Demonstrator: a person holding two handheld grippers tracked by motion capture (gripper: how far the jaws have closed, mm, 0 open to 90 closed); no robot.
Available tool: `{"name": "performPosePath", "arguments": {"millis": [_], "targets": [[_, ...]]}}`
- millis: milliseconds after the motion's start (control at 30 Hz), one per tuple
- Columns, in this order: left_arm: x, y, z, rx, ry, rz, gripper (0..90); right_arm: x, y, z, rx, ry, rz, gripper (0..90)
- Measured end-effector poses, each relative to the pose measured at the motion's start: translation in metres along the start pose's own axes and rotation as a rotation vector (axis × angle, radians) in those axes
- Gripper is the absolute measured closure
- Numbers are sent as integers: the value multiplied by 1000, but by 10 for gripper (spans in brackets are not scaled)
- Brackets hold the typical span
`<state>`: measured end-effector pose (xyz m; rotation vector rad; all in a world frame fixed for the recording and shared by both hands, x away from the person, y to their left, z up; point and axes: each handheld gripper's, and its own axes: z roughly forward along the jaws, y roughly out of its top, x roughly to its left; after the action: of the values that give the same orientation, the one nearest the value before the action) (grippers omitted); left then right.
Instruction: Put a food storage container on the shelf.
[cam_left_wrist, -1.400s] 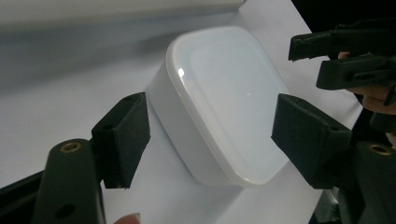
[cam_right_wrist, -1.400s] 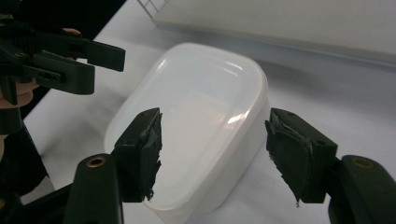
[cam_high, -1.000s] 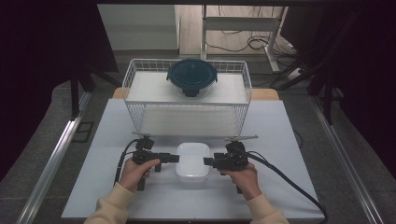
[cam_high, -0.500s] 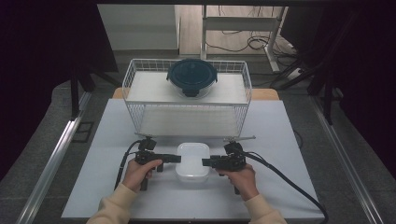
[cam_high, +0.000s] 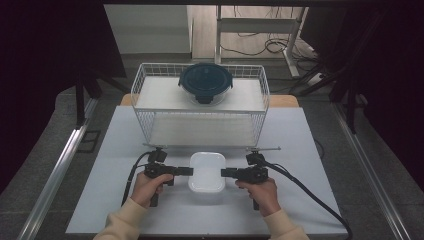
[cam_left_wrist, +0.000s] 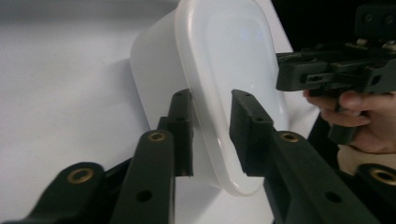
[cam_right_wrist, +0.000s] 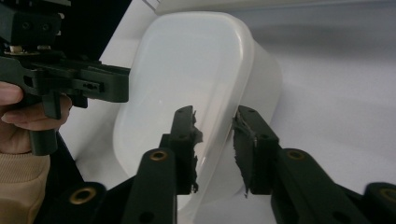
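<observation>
A white lidded container (cam_high: 206, 171) sits on the white tabletop (cam_high: 300, 145), near its front edge and just in front of a white wire basket (cam_high: 260, 107). Its lid is smooth and plain; no label, brand or writing can be read on it in any view.

The left gripper (cam_high: 186, 171) comes at the container from its left side, the right gripper (cam_high: 226, 172) from its right, each held level in a hand. In the left gripper view the two black jaws straddle the lid's rim at the container's (cam_left_wrist: 224, 84) near end, one on the lid side and one on the wall side, and they have just been closing on it; the left gripper (cam_left_wrist: 211, 133) looks pinched on that rim. In the right gripper view the right gripper (cam_right_wrist: 215, 140) does the same at the opposite end of the container (cam_right_wrist: 196, 70), its jaws also just closing, with worn, ragged pads (cam_right_wrist: 243, 154) set against the rim.

Inside the wire basket, toward its back, rests a round dark blue lidded bowl (cam_high: 205, 81). Black cables (cam_high: 310, 195) trail from both grippers across the tabletop.
</observation>
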<state>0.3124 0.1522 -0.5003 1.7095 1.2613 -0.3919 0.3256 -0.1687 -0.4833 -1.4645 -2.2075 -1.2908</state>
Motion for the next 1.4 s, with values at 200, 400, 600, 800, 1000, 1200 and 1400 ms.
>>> {"name": "performPosePath", "arguments": {"millis": [200, 400, 600, 800, 1000, 1200, 1400], "targets": [[-4, -3, -4, -27, -12, 16, 790, 2, 1, -9, -25, 24, -8, 786], [-9, -5, -6, -40, -4, 41, 794, 2, -1, -11, -27, 24, -14, 792], [-17, -4, -13, -61, -10, 74, 796, 8, 1, -19, -47, 36, -41, 793], [-29, -5, -23, -85, -9, 114, 796, 19, 3, -29, -77, 49, -83, 794], [-42, -5, -36, -115, 2, 161, 795, 35, 4, -38, -102, 40, -144, 794], [-52, -6, -44, -137, 10, 194, 794, 46, 6, -46, -125, 37, -193, 794], [-55, -6, -48, -146, 15, 203, 793, 52, 6, -49, -133, 42, -214, 795]]}}
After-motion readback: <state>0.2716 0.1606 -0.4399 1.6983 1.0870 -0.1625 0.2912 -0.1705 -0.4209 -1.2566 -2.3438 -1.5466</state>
